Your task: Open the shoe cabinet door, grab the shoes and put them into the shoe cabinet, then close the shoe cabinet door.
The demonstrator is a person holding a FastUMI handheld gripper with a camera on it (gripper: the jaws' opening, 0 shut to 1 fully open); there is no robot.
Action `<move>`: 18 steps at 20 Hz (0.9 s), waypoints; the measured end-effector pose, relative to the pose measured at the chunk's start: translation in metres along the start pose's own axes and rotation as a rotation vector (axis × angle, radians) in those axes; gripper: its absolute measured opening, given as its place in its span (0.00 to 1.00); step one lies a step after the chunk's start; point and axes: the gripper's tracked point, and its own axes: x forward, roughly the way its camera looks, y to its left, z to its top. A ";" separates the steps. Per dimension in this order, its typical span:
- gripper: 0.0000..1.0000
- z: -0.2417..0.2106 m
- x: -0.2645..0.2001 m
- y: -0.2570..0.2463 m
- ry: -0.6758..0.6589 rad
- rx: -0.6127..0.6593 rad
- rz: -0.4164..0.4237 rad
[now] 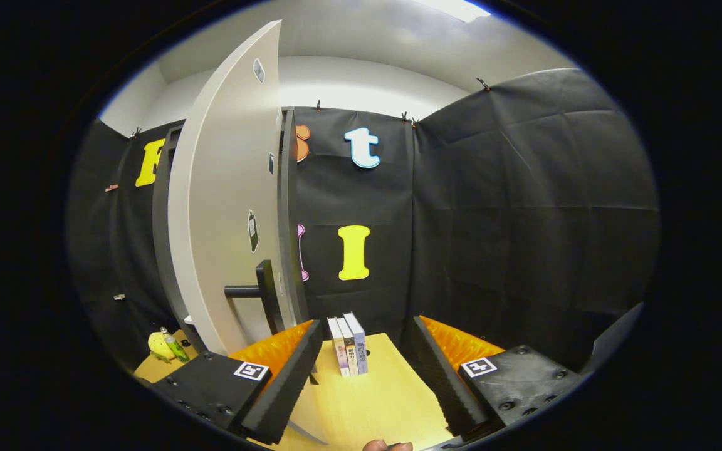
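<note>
Standing wide apart and empty, the gripper (361, 376) has the upright door handle (268, 297) ahead of its left finger, on the part-open cabinet door (223, 207).

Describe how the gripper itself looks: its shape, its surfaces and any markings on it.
The gripper has two long wedge-shaped fingers whose inner faces are ribbed like a saw edge. Each one sits on a black block with round screw heads. Each block carries a white square marker with a black pattern. The jaws stand open, with nothing between them. No cables show.
</note>
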 end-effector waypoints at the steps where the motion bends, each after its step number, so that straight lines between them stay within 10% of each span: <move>1: 0.95 -0.001 -0.002 0.004 0.005 -0.002 0.007; 18: 0.98 -0.014 -0.029 0.205 0.016 -0.011 0.310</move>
